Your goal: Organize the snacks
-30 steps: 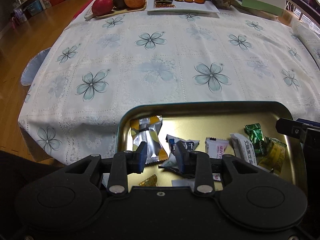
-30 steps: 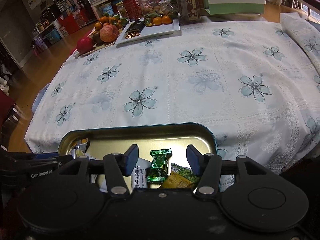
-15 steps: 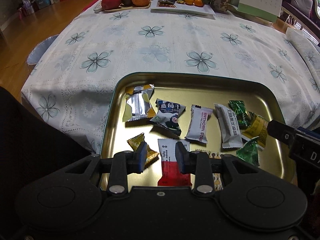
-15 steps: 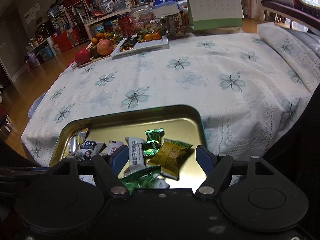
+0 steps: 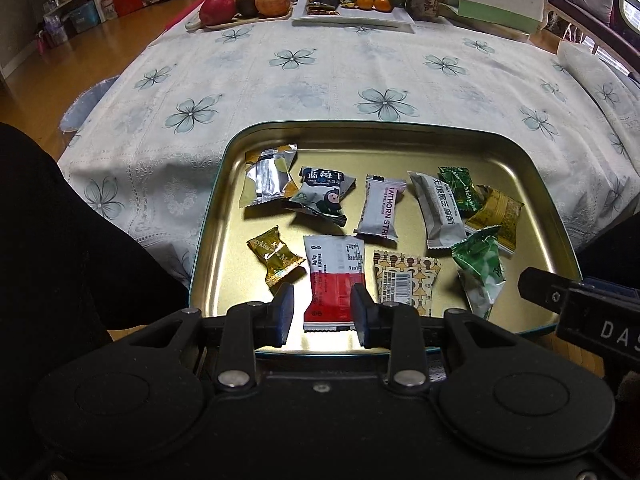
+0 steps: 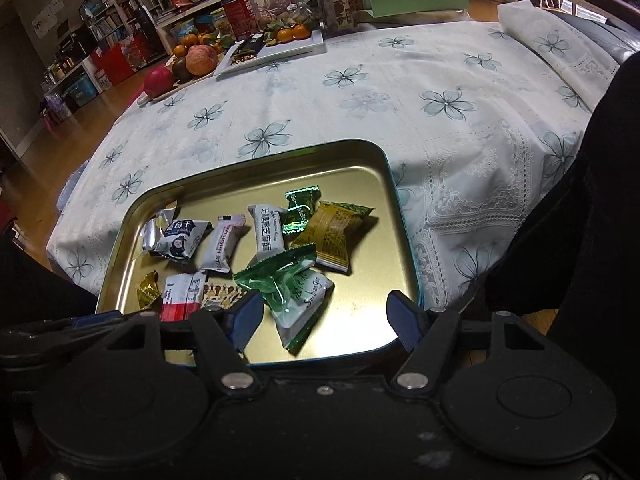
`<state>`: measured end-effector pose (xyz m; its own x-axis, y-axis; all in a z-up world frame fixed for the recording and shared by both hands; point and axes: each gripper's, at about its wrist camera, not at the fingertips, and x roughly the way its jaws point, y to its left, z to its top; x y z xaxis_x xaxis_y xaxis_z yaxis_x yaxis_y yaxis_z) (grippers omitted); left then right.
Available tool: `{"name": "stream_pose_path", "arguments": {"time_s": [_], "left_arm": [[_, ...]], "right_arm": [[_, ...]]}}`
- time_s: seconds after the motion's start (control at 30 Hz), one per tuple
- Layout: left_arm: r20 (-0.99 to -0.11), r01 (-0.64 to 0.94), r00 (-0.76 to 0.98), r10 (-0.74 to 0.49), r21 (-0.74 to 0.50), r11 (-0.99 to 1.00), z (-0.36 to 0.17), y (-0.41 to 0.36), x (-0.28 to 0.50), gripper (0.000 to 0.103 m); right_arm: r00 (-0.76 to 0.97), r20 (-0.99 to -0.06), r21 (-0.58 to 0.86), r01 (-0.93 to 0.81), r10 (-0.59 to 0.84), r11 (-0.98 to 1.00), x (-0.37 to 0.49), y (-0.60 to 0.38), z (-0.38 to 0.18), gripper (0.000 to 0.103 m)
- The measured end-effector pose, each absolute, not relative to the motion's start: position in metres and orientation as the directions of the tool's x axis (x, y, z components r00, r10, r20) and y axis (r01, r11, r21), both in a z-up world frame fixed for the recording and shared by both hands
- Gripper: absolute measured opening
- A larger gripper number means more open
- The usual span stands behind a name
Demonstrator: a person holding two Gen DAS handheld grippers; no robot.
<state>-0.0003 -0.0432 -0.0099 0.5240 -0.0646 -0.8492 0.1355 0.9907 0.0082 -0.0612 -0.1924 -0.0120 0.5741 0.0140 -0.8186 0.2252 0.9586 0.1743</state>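
Snacks in crinkly wrappers lie loose in the gold metal tray (image 5: 532, 184); the red-and-white sachet (image 5: 334, 276) runs lengthwise between the half-spread, empty left claw (image 5: 322, 316), while the right claw (image 6: 326, 316), nearer the green-and-white packet (image 6: 296, 292), is closing empty

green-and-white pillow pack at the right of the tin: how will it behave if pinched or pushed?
The green-and-white pack looks puffy and crinkled, so it probably gives under the pads rather than staying stiff. Its glossy film may slip. It likely weighs little and would slide across the smooth tin tray if pushed, nudging the yellow pack it seems to overlap.
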Motion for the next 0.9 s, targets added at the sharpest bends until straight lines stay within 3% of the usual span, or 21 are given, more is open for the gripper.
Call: {"name": "stream_pose_path", "arguments": {"time_s": [0.9], "left_arm": [[-0.85, 0.13, 0.527, -0.016, 0.061, 0.99, -0.0117, -0.0464, -0.0039, 0.042]], "right_arm": [[0.562, -0.827, 0.157, 0.25, -0.011, 0.955, -0.0648, -0.1915, -0.019, 0.071]]}}
